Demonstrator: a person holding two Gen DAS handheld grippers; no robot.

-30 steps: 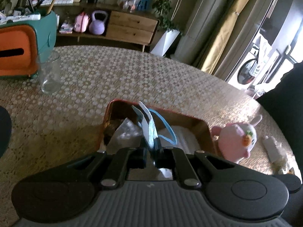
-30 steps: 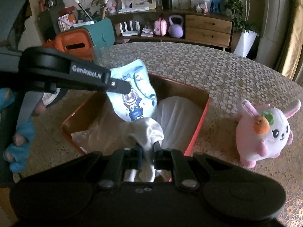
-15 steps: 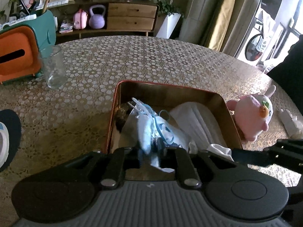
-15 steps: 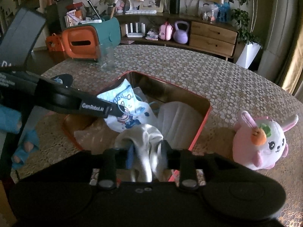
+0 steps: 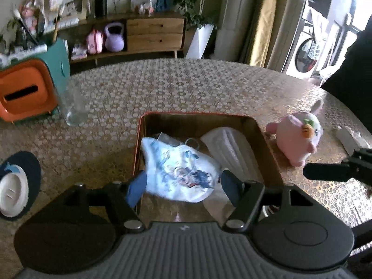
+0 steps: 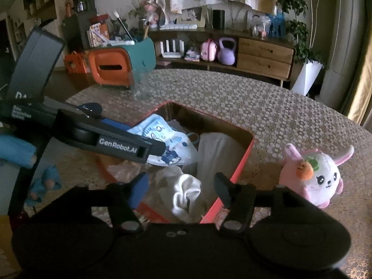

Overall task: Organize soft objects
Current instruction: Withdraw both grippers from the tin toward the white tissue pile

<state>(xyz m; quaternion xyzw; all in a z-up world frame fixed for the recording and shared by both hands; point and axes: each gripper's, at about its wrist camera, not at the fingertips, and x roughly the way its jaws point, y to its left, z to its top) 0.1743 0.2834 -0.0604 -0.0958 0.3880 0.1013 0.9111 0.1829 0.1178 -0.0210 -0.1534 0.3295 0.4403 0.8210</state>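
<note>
An orange-rimmed box [image 5: 265, 137] [image 6: 244, 162] sits on the table. In it lie a blue printed face mask [image 5: 179, 169] [image 6: 165, 139], a white folded cloth [image 5: 232, 148] [image 6: 216, 148] and a crumpled white sock [image 6: 186, 190]. My left gripper [image 5: 182, 187] is open just above the mask, not touching it. My right gripper [image 6: 181, 187] is open over the white sock, which lies loose in the box. A pink plush rabbit [image 5: 296, 137] [image 6: 318, 176] sits on the table right of the box.
A clear glass [image 5: 72, 104] and an orange-and-teal tissue box [image 5: 25, 90] [image 6: 116, 67] stand at the far left. A dark coaster with a white dish [image 5: 14, 183] lies left. A white packet [image 5: 351, 139] lies far right. A sideboard stands behind the table.
Both grippers have opened. The left one let the mask fall into the box; the right one let the white sock drop into the box. Both have pulled back slightly.
</note>
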